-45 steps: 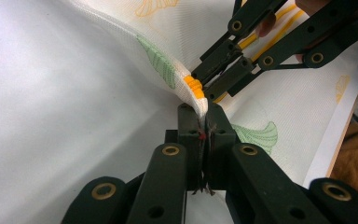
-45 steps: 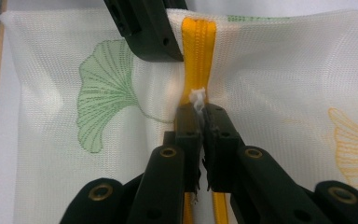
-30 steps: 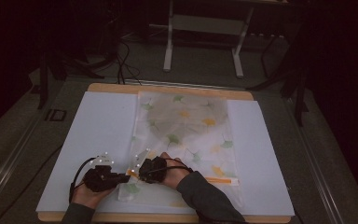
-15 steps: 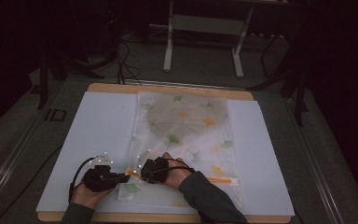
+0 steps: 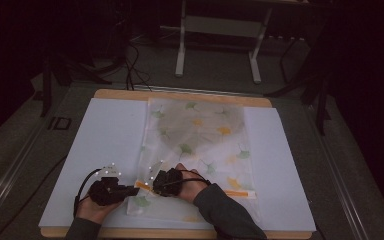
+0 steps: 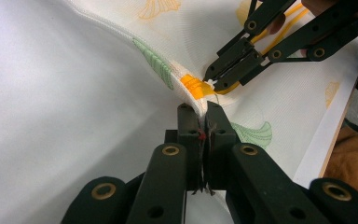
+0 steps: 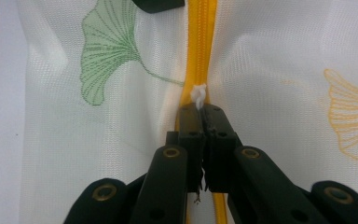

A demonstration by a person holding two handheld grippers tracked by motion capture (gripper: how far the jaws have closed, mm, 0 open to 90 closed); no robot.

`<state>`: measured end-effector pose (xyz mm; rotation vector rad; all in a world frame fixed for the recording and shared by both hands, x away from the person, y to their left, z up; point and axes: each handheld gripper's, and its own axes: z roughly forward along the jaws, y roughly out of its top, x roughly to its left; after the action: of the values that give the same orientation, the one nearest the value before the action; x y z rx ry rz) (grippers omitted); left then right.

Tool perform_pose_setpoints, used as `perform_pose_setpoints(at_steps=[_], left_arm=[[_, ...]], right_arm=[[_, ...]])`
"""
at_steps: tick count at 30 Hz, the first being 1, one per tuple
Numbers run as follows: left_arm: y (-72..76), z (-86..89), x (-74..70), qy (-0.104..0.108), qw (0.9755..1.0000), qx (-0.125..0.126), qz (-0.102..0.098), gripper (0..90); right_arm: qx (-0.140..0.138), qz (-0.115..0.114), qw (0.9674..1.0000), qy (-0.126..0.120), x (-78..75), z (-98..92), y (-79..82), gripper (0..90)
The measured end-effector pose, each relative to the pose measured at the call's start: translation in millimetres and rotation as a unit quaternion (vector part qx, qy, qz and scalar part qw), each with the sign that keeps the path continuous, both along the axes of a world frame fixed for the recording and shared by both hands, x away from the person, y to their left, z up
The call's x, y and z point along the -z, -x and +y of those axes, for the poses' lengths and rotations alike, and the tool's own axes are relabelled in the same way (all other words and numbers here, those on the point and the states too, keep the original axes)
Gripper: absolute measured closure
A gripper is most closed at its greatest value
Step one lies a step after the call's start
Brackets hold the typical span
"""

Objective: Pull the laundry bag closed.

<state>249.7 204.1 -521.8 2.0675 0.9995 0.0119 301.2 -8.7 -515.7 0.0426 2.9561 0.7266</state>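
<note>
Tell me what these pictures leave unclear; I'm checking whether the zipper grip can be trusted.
- White zipper pull: right gripper view, its lower part hidden between the right gripper's shut jaws.
- Yellow zipper: cut off by that view's top edge.
- Sheer leaf-printed mesh bag's contents: high view, a dim round shape, too blurred.
- Left gripper: left gripper view, pinched bag edge hidden between jaws.

You work at a table (image 5: 180, 95) with a light wooden top, its edge showing as a strip along the far and near sides. A white sheet (image 5: 105, 145) covers nearly the whole top and lies flat on it. On the sheet, near the middle, lies a translucent mesh bag (image 5: 200, 145) printed with green and yellow leaves; an orange zipper (image 5: 240, 192) runs across its near end.
</note>
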Motion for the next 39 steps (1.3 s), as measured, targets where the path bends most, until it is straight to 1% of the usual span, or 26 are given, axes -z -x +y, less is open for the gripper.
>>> perform_pose_setpoints(at_steps=[3,13,18,23,27,30,31,33,37,39], left_arm=[[-0.1,-0.1,0.0,0.0,1.0,0.0,0.0,87.5],[-0.1,0.4,0.1,0.002,1.0,0.0,0.001,87.6],[-0.2,1.5,-0.2,0.005,1.0,0.0,0.001,87.6],[-0.1,2.4,-0.3,0.007,1.0,-0.003,0.001,87.7],[-0.2,1.9,-0.3,0.005,1.0,0.0,0.001,87.7],[-0.2,2.1,-0.3,0.006,1.0,-0.001,0.001,87.7],[-0.1,3.2,-0.6,0.006,1.0,-0.002,0.001,87.8],[-0.1,4.0,-0.7,0.007,1.0,-0.003,0.001,87.8],[0.1,4.2,-1.0,0.009,0.9999,-0.003,-0.001,87.8],[0.2,4.3,-1.0,0.009,1.0,-0.004,-0.001,87.8]], right_arm=[[0.002,0.002,1.0,-0.001,-0.3,-1.2,-0.1,88.7],[-0.003,-0.009,1.0,0.002,-1.8,-2.5,2.3,90.0],[-0.006,-0.016,0.9998,0.009,-1.7,-3.8,2.6,90.0],[-0.003,-0.017,0.9998,0.011,-2.0,-8.1,3.2,90.0],[-0.003,-0.018,0.9998,0.012,-2.6,-10.6,3.7,90.0],[-0.006,-0.021,0.9997,0.014,-2.5,-10.8,4.0,90.0],[-0.005,-0.026,0.9994,0.02,-2.3,-11.5,4.9,90.0],[-0.005,-0.026,0.9994,0.022,-2.1,-13.2,4.4,90.0],[0.001,-0.025,0.9995,0.022,-1.5,-18.0,3.7,90.0],[-0.001,-0.027,0.9994,0.021,-1.4,-19.3,3.5,90.0]])
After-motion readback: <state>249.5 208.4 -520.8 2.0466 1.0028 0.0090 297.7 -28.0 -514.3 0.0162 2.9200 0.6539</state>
